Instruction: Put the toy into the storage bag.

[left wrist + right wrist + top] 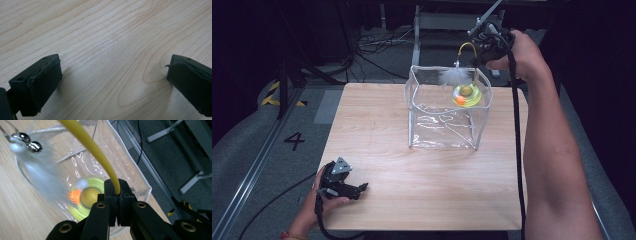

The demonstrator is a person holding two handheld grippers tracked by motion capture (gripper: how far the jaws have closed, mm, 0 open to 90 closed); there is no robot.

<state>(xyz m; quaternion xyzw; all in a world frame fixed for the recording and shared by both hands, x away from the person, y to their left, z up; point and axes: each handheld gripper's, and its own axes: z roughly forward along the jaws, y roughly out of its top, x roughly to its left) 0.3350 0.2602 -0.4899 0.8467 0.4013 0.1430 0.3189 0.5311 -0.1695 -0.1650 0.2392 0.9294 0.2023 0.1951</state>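
Note:
A clear plastic box-shaped bag [442, 125] stands open-topped on the far middle of the wooden table [412, 175]. My right gripper [487, 47] hovers over its far right corner, shut on a curved yellow wand [467, 46]. A white feather [454, 76] dangles from the wand's tip, and a yellow-green disc with an orange ball [466, 95] sits at the bag's top right. In the right gripper view the jaws [117, 195] pinch the wand [92, 147] above the disc [90, 197], with feather [42, 177] and silver bells [27, 141] at left. My left gripper [362, 189] rests open near the front left edge.
Bare wood lies between the left gripper's pads [42, 82] in the left gripper view. Beyond the table are grey floor, cables [377, 42] and metal stand legs [417, 30]. A rail runs along the floor at left [257, 165].

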